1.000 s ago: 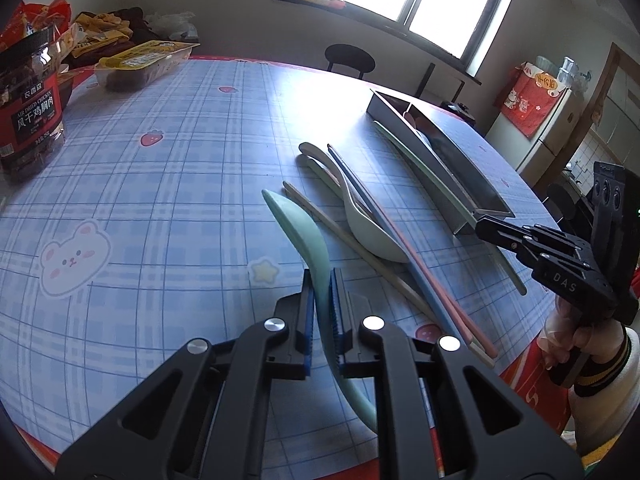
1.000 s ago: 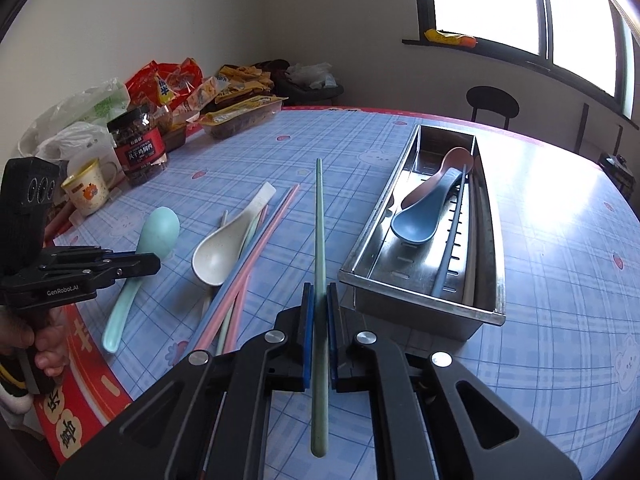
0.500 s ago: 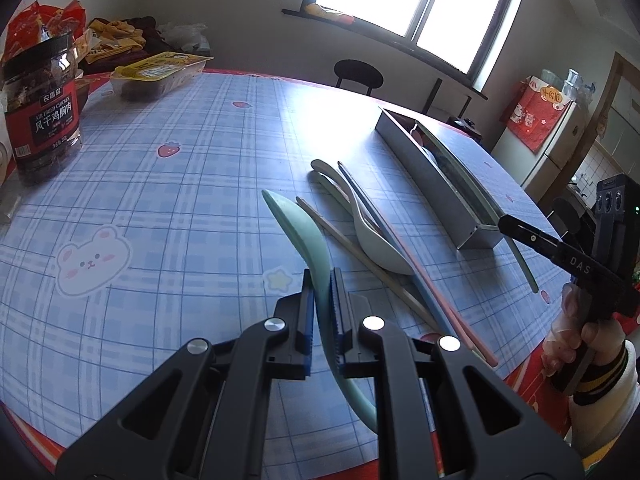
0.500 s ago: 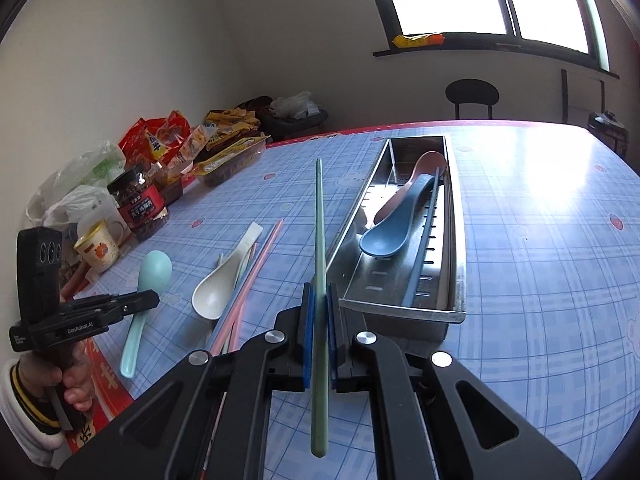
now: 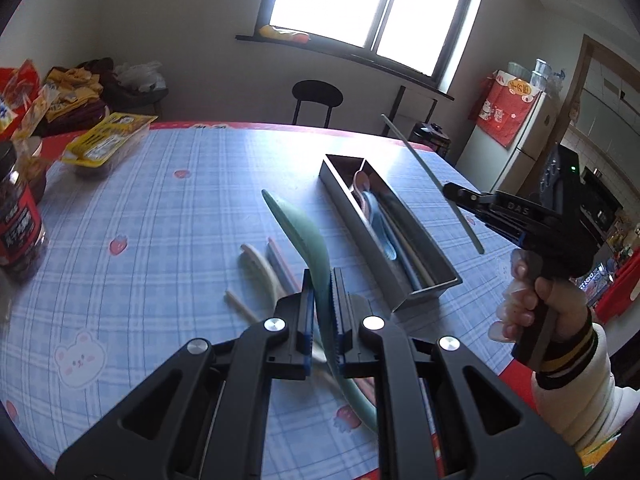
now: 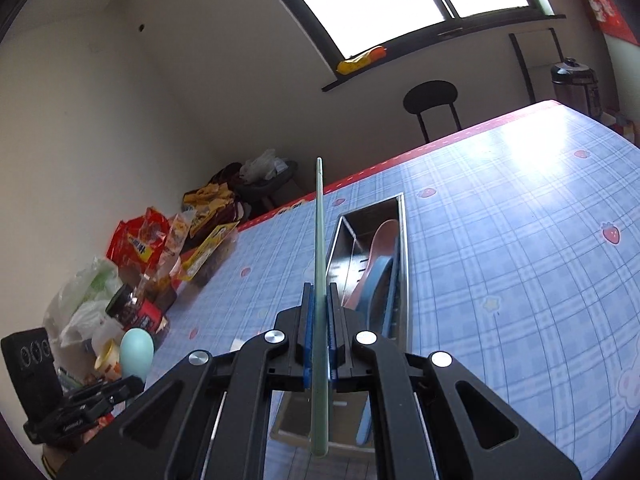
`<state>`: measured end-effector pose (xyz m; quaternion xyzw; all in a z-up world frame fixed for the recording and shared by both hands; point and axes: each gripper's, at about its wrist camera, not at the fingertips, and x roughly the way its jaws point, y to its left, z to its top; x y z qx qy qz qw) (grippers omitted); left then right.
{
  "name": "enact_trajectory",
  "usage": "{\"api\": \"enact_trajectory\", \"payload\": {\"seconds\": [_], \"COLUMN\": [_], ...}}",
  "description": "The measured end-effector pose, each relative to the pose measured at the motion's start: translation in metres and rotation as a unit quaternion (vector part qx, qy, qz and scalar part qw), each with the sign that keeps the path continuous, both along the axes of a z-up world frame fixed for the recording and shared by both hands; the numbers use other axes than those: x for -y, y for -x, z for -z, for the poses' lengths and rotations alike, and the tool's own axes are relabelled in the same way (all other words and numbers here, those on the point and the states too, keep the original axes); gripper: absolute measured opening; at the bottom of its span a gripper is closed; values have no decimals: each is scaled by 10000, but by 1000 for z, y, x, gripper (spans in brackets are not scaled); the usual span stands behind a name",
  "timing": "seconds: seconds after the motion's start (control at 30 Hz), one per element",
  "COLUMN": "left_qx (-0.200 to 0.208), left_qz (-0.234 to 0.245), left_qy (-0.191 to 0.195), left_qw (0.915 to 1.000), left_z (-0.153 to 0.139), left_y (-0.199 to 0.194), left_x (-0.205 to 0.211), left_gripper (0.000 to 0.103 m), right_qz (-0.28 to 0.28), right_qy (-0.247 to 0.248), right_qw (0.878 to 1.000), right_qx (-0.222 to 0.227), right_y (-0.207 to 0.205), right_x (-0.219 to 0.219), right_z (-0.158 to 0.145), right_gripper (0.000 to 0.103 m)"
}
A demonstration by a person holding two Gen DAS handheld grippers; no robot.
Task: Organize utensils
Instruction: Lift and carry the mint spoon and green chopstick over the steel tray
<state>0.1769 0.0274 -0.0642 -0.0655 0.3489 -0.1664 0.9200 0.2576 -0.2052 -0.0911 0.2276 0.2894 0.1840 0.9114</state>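
My left gripper (image 5: pixel 320 280) is shut on the handle of a mint-green spoon (image 5: pixel 304 236), held clear of the table with its bowl pointing away. My right gripper (image 6: pixel 318 294) is shut on a pale green chopstick (image 6: pixel 319 232) and hovers over the near end of the steel utensil tray (image 6: pixel 404 248), tilted to one side. In the left wrist view that chopstick (image 5: pixel 428 176) slants above the tray (image 5: pixel 424 280). A pink spoon (image 6: pixel 382 240), a blue spoon (image 6: pixel 376 280) and a dark chopstick lie in the tray. A cream spoon (image 5: pixel 260 264) and pink and blue chopsticks (image 5: pixel 280 264) rest on the cloth left of the tray.
A blue checked tablecloth (image 5: pixel 160 240) covers the round table. Snack bags (image 6: pixel 140 240), a red-labelled jar (image 5: pixel 18 224) and a food box (image 5: pixel 108 140) crowd the left side. A black chair (image 5: pixel 316 100) stands beyond the far edge. A person's hand (image 5: pixel 532 300) grips the right tool.
Both grippers have risen. The mint-green spoon has come up off the table with the left one. The right gripper has rolled and carried its chopstick sideways from beside the tray to over it.
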Motion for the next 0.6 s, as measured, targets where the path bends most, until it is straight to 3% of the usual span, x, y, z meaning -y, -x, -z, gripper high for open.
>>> {"api": "enact_trajectory", "payload": {"seconds": [0.2,0.6], "left_qx": [35,-474], "left_qz": [421,986], "left_qy": [-300,-839], "left_qw": [9987,9905], "left_z": [-10,18], "left_y": [-43,-161], "left_x": [51,120], "left_gripper": [12,12], "right_qz": [45,483], "right_qy": [-270,-287], "right_qw": [9990,9953], "right_qx": [-356,-792], "right_y": [-15,-22], "right_x": [5,16], "right_z": [24,47], "right_gripper": [6,7]}}
